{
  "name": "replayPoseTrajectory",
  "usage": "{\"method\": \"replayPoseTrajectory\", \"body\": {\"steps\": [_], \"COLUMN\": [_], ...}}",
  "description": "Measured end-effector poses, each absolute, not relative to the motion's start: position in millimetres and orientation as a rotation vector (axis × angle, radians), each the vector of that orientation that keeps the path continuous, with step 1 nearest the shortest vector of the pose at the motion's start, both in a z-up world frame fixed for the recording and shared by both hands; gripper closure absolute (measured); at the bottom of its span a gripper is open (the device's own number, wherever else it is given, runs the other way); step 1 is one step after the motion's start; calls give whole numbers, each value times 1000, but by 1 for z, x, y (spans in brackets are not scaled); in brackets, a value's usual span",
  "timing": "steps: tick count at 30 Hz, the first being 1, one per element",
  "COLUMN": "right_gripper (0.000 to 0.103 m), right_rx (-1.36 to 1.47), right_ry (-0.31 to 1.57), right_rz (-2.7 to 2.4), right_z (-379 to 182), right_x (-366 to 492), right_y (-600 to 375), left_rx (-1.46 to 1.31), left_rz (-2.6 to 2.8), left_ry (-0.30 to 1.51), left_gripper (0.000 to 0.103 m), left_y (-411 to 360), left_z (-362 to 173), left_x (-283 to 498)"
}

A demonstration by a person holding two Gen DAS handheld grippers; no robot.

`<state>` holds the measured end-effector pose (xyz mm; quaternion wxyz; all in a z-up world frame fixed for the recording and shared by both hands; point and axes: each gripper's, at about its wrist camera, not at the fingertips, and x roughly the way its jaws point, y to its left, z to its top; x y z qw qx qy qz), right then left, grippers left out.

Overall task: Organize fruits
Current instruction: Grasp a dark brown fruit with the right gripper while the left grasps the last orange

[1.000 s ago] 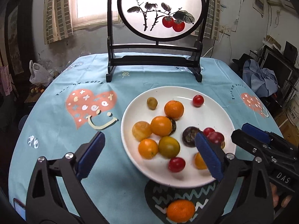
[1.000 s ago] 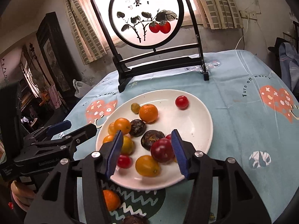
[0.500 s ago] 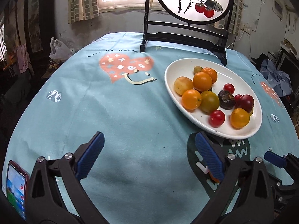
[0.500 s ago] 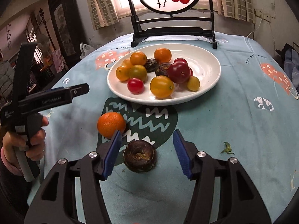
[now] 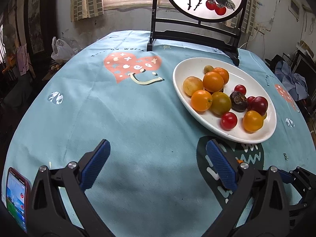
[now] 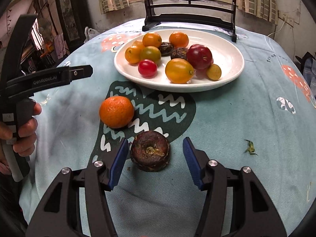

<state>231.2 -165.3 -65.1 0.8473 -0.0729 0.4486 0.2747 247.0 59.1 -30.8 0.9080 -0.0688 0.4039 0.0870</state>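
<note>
A white plate (image 6: 227, 75) holds several orange, yellow, red and dark fruits. On the cloth in front of it lie a mandarin (image 6: 116, 111) and a dark brown round fruit (image 6: 150, 151). My right gripper (image 6: 156, 140) is open and low around the brown fruit. Its left pad is close to the fruit and its right pad stands clear. My left gripper (image 5: 158, 146) is open over bare blue cloth, left of the plate (image 5: 177, 83), with nothing between its fingers. A sliver of the mandarin (image 5: 240, 161) shows behind its right finger.
A black-framed painted screen (image 6: 189, 17) stands behind the plate. A phone (image 5: 16, 195) lies at the near left table edge. A green stem scrap (image 6: 249, 148) sits right of the brown fruit. A hand (image 6: 25, 134) holds the left gripper's handle at the left.
Both grippers pulled back from over the plate and sank toward the table. The right one came down around the brown fruit. In the last half second little has moved.
</note>
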Motion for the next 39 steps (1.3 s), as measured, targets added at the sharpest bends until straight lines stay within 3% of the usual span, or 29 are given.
{"method": "replayPoseTrajectory", "body": {"steps": [8,11,12,14,24,34,39], "right_gripper": [45,52,59,61,61,61,61], "right_rx": [-211,-254,-255,-271,4,48,48], "right_ry": [932,908,905,897,859,895,896], "right_rz": [572,563,579,580,473,434,436], "right_z": [-69,-70,-70,-69,-46,-50,-49], "right_x": [228,224,223,221,245,252,251], "right_y": [-159,-156,-155,-154,-206,-214,-215], "left_rx": [-145,-145,-145,-147,-149,-33,-19], "left_rz": [181,184,186,189,55,-173,-201], "left_ry": [833,834,835,839,843,866,895], "left_gripper": [3,3,3,3,3,4,13], "left_y": [59,59,60,61,43,-13,-21], "left_z": [-31,-31,-32,-33,-34,-49,-57], "left_x": [246,247,246,247,242,235,240]}}
